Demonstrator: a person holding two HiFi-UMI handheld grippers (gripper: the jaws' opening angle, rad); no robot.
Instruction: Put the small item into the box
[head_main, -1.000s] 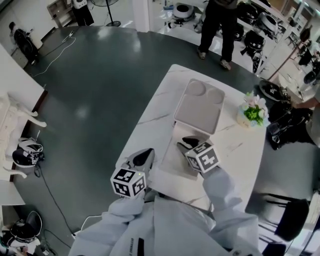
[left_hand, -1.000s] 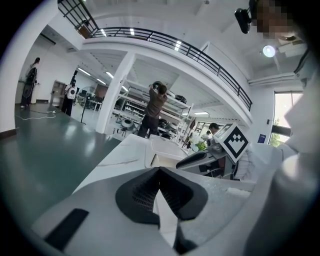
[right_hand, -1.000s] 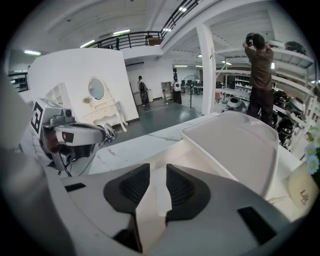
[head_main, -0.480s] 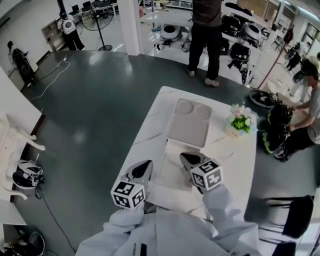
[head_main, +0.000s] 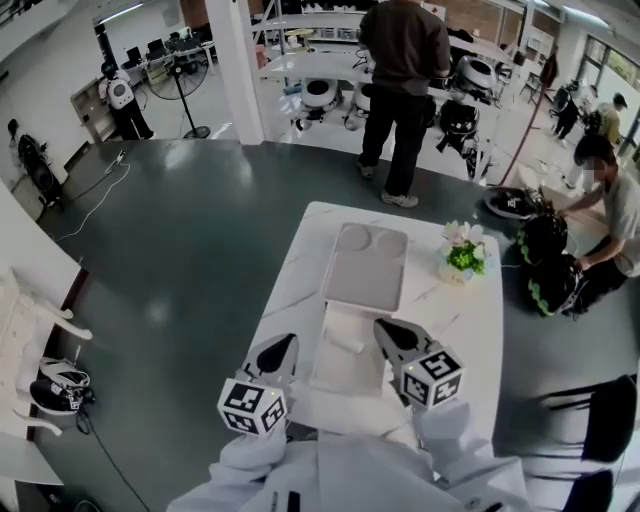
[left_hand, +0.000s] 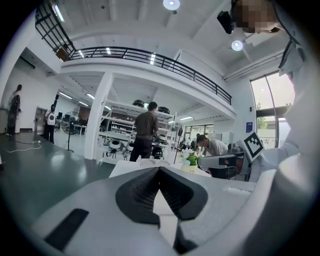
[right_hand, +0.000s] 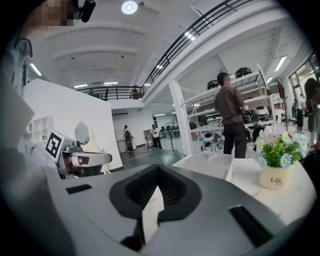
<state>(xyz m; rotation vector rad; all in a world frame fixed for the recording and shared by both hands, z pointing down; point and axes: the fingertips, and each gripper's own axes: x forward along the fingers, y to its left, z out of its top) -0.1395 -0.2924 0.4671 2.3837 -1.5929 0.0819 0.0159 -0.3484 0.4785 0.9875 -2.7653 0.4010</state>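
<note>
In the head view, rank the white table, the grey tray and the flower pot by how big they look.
1. white table
2. grey tray
3. flower pot
The gaps are plain; nearness to the camera does not blur this order.

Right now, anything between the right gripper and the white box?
Nothing visible. The right gripper, jaws shut, sits at the right edge of the white box; gray tray lies beyond, flower pot farther right.

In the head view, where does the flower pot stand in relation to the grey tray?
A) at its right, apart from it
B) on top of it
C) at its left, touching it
A: the flower pot stands off the right edge of the grey tray, with a gap between them.
</note>
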